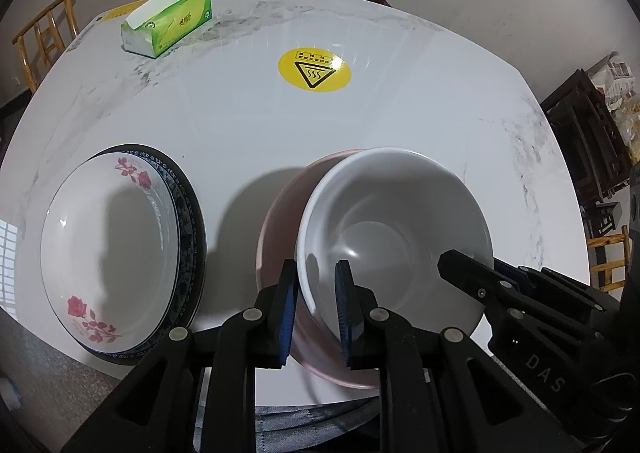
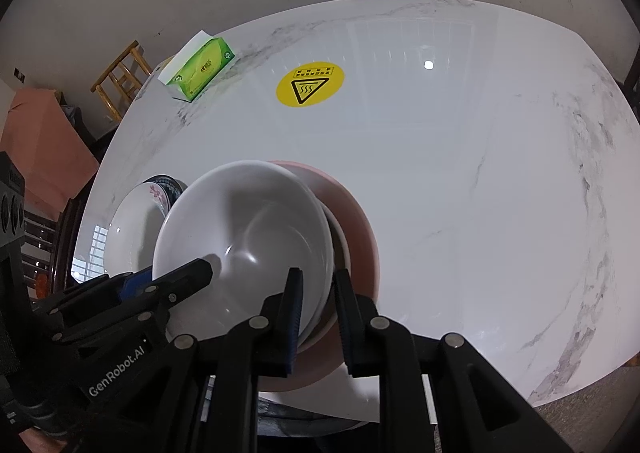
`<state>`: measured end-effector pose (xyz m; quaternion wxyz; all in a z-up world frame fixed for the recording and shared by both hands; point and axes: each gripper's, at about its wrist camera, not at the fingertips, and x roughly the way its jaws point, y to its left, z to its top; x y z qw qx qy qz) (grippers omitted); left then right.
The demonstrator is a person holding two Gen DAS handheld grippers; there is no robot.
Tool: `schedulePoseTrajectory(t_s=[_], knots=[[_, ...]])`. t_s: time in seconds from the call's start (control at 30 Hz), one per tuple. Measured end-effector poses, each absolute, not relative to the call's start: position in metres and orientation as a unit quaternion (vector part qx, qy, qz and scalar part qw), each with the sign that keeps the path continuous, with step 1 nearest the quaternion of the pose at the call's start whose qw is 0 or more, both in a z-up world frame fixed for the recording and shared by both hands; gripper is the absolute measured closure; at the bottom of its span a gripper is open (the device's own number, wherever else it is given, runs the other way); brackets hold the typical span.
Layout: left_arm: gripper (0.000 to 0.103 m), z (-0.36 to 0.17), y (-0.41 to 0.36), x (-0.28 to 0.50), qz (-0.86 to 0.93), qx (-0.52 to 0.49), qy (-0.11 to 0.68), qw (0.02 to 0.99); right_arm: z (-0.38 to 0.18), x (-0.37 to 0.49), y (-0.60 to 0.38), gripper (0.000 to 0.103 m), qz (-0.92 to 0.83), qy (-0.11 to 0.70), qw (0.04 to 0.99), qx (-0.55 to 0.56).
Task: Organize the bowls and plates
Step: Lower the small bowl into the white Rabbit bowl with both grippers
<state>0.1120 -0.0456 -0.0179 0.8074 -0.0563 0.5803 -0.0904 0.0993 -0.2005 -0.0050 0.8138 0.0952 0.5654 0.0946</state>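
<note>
A plain glossy white bowl (image 1: pixel 394 237) sits tilted inside a pink bowl (image 1: pixel 280 221) at lower centre, its rim pinched by the clenched left gripper (image 1: pixel 316 313) and right gripper (image 2: pixel 318 323).

Two bowls (image 1: pixel 394 229), two plates (image 1: pixel 108 249), one tissue box (image 1: pixel 168 23).
</note>
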Motion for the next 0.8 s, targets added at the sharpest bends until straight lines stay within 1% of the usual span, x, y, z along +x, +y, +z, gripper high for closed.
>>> schedulePoseTrajectory(t_s=[0.2,0.47,0.6,0.8], knots=[[0.086,-0.0189,-0.0452,0.1121,-0.088,-0.060,0.580,0.808,-0.0047,0.0973,-0.1998,0.082,0.087,0.565,0.816,0.091],[0.082,-0.0187,-0.0432,0.1133,-0.092,-0.066,0.574,0.811,-0.0053,0.0982,-0.2023,0.081,0.090,0.566,0.814,0.098],[0.081,-0.0187,-0.0434,0.1121,-0.096,-0.068,0.572,0.812,-0.0055,0.0983,-0.2030,0.077,0.094,0.565,0.813,0.102],[0.077,-0.0184,-0.0424,0.1120,-0.101,-0.075,0.569,0.813,-0.0046,0.0984,-0.1996,0.074,0.093,0.564,0.815,0.097]])
